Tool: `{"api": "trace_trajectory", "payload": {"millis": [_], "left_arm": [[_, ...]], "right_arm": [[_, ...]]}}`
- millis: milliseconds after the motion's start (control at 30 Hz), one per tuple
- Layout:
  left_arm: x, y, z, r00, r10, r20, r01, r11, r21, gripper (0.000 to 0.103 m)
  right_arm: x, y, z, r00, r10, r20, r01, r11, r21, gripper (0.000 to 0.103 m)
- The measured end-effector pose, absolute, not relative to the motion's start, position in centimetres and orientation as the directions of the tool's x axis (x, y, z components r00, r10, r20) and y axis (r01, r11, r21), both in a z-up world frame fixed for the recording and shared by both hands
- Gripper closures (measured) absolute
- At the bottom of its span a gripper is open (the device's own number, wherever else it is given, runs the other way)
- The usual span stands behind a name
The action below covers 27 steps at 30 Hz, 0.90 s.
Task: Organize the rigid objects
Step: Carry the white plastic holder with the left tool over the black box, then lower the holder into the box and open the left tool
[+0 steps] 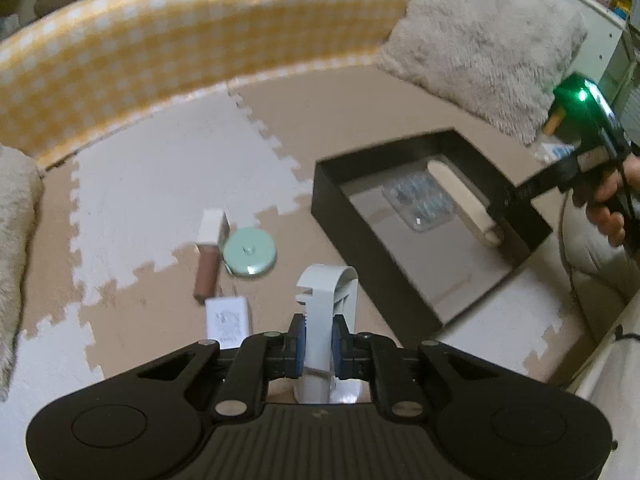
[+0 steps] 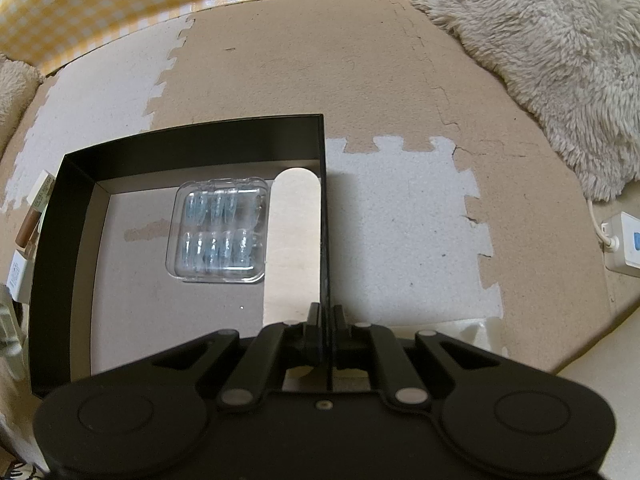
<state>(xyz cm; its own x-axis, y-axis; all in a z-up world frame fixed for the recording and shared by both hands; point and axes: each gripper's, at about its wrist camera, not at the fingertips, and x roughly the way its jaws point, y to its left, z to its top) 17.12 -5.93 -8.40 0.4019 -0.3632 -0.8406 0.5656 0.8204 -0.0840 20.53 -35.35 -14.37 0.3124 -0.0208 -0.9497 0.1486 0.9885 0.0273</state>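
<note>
Setting: a floor of interlocking beige and white foam mat tiles [image 1: 168,184], edged by a yellow-and-white checked bumper [image 1: 168,40], with a shaggy cream cushion [image 1: 488,52] at the far right.
Left gripper [image 1: 319,340]: clenched on a white plastic clip-like object [image 1: 326,304]; its blue pads press both sides of the piece, which stands up between the fingers and curves over at the top.
Right gripper [image 2: 327,320]: pinched shut on the right-hand wall of an open black box [image 2: 200,136], the thin wall running straight between its fingers.
Box contents: a clear plastic case of pale blue pieces [image 2: 218,230] lies beside a flat, round-ended cream bar [image 2: 294,240], which rests along the gripped wall.
On the mat, left-wrist view only: a round mint-green case [image 1: 249,254], a brown tube with a white cap [image 1: 210,252] touching it, and a small white charger block [image 1: 228,322] just beside the left fingers.
Writing: fine grey print covers the charger's face and the tube's cap, too small and blurred to read.
Left-wrist view alone: a hand [image 1: 608,208] holds the right gripper's handle, where a green light glows.
Right-wrist view alone: a white power strip with a blue switch [image 2: 626,242] and its cable, at the cushion's edge.
Task items: the clip is lifted clear of the mat, left of the box.
</note>
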Motion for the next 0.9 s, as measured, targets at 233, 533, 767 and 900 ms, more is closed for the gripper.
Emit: {"api": "trace_trajectory", "payload": {"millis": [233,533,767,900], "left_arm": [[17.1,-6.2,-4.7,0.458,-0.526,-0.717,0.561,0.796,-0.225,0.089],[18.1,-9.4,-4.5,0.437,-0.673,-0.597,0.48,0.736,-0.478,0.089],[19.8,-12.2,-8.8,0.396,-0.625,-0.672,0.388,0.778,-0.494,0.089],[20.2,-12.9,-9.9,0.392,-0.614,-0.685,0.398,0.785,-0.476,0.089]], "right_arm": [[20.5,-35.3,-14.4,0.312,-0.022,-0.95,0.148,0.989,0.026,0.097],[20.5,-35.3,-14.4,0.312,-0.023,-0.95,0.147,0.989,0.024,0.097],[20.5,-35.2,-14.4,0.312,-0.024,-0.95,0.147,0.989,0.024,0.096],[20.5,-35.3,-14.4,0.312,-0.023,-0.95,0.148,0.989,0.025,0.096]]}}
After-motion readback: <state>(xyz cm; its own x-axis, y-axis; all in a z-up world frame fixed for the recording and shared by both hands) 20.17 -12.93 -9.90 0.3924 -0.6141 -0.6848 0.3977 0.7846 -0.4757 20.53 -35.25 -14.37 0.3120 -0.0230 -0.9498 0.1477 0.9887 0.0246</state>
